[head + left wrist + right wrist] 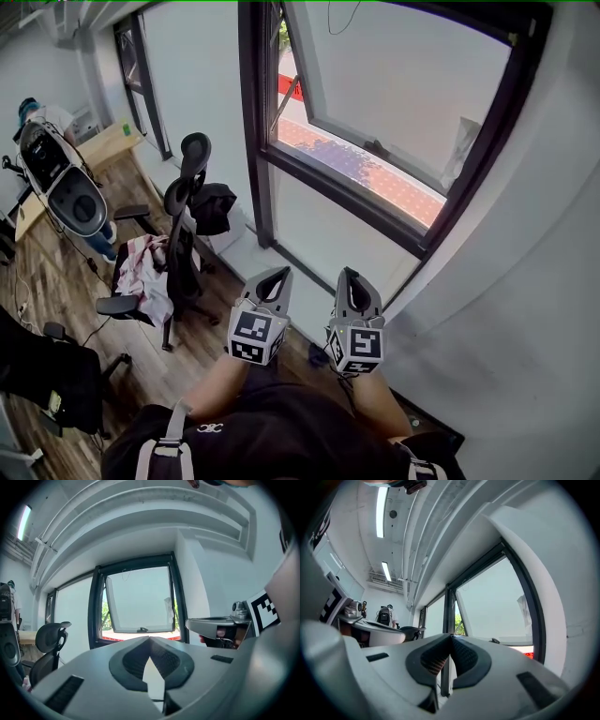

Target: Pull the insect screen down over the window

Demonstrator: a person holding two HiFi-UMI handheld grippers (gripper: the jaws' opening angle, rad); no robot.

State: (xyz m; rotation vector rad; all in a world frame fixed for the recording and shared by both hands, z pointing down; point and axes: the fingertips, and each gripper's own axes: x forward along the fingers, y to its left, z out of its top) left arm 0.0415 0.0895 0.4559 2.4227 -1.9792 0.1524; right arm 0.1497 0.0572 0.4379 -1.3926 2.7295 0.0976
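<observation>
1. You hold two tools, the left tool (274,277) and the right tool (352,276). They sit side by side, each with its jaws pressed together on nothing.
2. One dark-framed window (394,112) stands ahead of and above them, its single sash tilted open outward. You cannot make out the insect screen on it.
3. There are two black office chairs: a near chair (183,216) beside the window, carrying clothes, and a second chair (56,375) at lower left.
4. The room has a wood floor (197,361), white walls and one wooden counter (108,145) far left.
</observation>
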